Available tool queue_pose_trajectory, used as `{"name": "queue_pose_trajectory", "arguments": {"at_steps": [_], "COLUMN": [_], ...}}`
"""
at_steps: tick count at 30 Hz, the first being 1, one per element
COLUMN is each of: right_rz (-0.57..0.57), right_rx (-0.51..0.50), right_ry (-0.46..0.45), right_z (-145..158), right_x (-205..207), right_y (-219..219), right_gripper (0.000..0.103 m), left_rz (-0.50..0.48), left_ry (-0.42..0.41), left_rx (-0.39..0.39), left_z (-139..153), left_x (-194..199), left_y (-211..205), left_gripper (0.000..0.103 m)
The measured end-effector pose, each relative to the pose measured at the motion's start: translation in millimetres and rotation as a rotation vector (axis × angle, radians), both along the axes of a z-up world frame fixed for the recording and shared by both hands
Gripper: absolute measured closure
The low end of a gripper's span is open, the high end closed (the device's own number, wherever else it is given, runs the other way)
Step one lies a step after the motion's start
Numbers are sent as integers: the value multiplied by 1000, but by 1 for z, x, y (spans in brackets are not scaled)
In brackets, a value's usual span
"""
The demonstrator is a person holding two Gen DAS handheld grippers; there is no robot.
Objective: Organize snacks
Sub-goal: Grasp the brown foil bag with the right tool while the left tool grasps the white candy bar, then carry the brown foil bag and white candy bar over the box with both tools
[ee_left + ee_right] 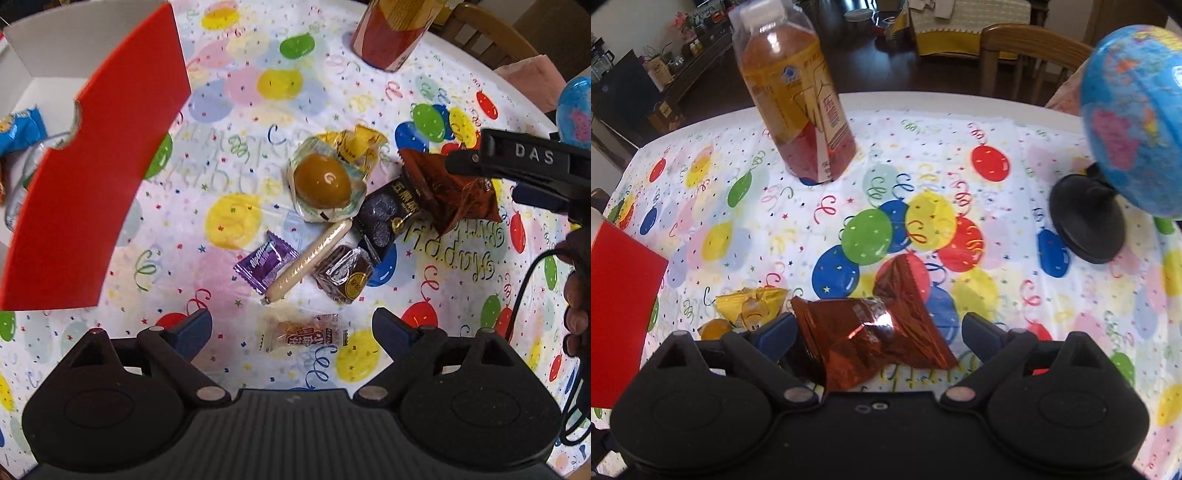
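Note:
A heap of wrapped snacks lies on the balloon-print tablecloth [236,155]: a braised egg pack [325,184], a yellow pack [360,144], a purple candy [264,264], a sausage stick [312,258], a brown cake [345,273], a black pack [388,218] and a red-brown foil packet [450,188]. My left gripper [291,328] is open above a small clear-wrapped snack [303,334]. My right gripper [879,328] is open, with the foil packet [871,332] lying between its fingers [517,158], not pinched.
A red box [110,166] with a white inside stands open at the left and holds a blue packet [18,129]. A tea bottle [798,103] stands at the back, a globe [1137,122] on a black base at the right. A wooden chair [1027,55] is behind the table.

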State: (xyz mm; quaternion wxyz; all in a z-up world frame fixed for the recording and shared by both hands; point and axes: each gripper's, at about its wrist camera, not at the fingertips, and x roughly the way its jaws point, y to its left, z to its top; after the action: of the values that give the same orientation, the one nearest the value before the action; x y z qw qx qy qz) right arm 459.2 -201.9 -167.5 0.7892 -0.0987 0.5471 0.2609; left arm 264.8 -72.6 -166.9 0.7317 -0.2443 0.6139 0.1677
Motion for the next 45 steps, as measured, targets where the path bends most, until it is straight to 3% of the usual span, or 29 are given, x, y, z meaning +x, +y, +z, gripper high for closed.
{"name": "queue_pose_trajectory", "arguments": {"at_steps": [4, 8, 17, 20, 24, 29, 45], "right_rz": [26, 43, 40, 39, 32, 28, -2], "right_rx": [-23, -29, -11, -6, -15, -17, 33], "right_ry": [-2, 2, 3, 2, -8, -16, 11], "right_z": [-11, -18, -23, -23, -23, -19, 14], "right_x": [2, 4, 5, 4, 1, -3, -53], "right_y": [7, 9, 8, 7, 5, 0, -63], "right_gripper": [7, 10, 19, 23, 32, 41, 47], "left_rz": [-1, -8, 6, 6, -4, -16, 13], "left_ry": [27, 54, 56, 53, 47, 22, -12], "left_rx": [-38, -52, -42, -25, -5, -20, -28], "left_z": [-14, -25, -31, -30, -27, -26, -13], "left_x": [1, 2, 4, 3, 0, -1, -28], "left_y": [-2, -7, -12, -12, -12, -10, 5], "left_gripper": [11, 25, 33, 43, 64, 72, 74]}}
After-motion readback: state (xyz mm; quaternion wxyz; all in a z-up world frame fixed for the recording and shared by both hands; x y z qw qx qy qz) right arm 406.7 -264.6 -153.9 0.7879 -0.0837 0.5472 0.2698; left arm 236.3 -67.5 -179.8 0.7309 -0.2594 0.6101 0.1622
